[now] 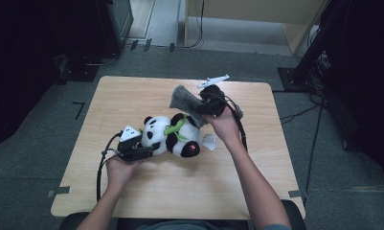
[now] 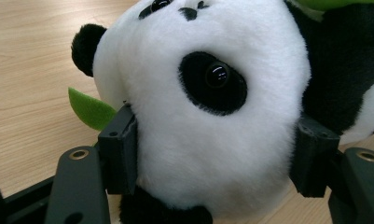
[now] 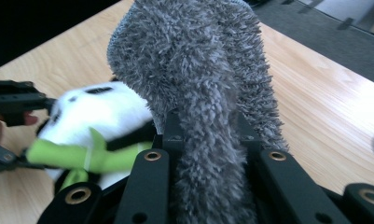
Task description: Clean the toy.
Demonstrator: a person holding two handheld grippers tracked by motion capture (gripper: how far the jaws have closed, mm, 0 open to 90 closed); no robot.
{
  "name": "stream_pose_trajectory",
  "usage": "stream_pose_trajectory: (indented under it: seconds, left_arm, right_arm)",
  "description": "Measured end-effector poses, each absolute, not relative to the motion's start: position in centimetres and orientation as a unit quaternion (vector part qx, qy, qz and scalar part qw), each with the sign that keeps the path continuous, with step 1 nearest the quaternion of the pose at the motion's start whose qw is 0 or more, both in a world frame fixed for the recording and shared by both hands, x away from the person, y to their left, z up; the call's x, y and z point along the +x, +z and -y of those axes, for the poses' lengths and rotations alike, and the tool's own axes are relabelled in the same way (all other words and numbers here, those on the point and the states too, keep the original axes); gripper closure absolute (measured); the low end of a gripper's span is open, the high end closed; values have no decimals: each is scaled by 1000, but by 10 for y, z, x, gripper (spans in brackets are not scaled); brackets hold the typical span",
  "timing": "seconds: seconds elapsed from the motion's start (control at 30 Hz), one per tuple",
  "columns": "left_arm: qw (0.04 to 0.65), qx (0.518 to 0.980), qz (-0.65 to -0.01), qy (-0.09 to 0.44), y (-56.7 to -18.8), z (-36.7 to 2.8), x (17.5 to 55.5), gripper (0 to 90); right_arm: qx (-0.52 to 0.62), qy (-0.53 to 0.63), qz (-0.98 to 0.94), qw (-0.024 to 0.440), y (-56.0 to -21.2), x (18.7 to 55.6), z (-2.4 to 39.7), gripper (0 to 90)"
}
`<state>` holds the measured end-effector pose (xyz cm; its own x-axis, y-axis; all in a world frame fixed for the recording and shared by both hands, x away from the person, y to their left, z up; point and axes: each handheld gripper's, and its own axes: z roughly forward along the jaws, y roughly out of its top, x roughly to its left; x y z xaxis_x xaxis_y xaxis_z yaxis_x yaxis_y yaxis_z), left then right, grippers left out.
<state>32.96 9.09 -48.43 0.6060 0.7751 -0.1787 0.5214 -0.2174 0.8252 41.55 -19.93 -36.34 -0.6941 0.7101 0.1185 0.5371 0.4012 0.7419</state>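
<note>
fuzzy grey cloth [image 3: 198, 93] pinched in rt claw [image 3: 208, 135], plush panda [image 1: 170, 136] nearby.

A light wooden table [image 1: 146, 191] stands on grey carpet [image 1: 31, 143], with black cables [image 1: 319, 124] trailing at right.

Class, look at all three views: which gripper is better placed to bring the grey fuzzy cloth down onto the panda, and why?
The right gripper. It is shut on the grey fuzzy cloth, held just above the black-and-white plush panda. The left gripper has the panda's head between its jaws, steadying it on the wooden table.
</note>
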Motion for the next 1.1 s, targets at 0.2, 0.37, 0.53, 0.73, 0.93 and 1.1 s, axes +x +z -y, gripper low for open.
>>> stream_pose_trajectory:
  seconds: [0.2,0.37,0.53,0.73,0.93,1.1]
  left_arm:
    - [461,769,-420,140,-484,-91,329,309]
    - [461,769,-420,140,-484,-91,329,309]
    - [463,767,-421,140,-485,-91,329,310]
    - [463,767,-421,140,-485,-91,330,310]
    - [462,767,-422,140,-485,-90,330,312]
    - [455,771,-423,142,-484,-90,329,318]
  right_arm:
    - [350,399,-842,94,-368,419,170,734]
    - [335,393,-852,84,-370,424,145,728]
    - [327,383,-861,67,-379,432,123,722]
    - [321,368,-871,51,-390,440,102,718]
    - [310,377,-872,24,-395,445,88,606]
    - [308,368,-877,1,-398,442,79,740]
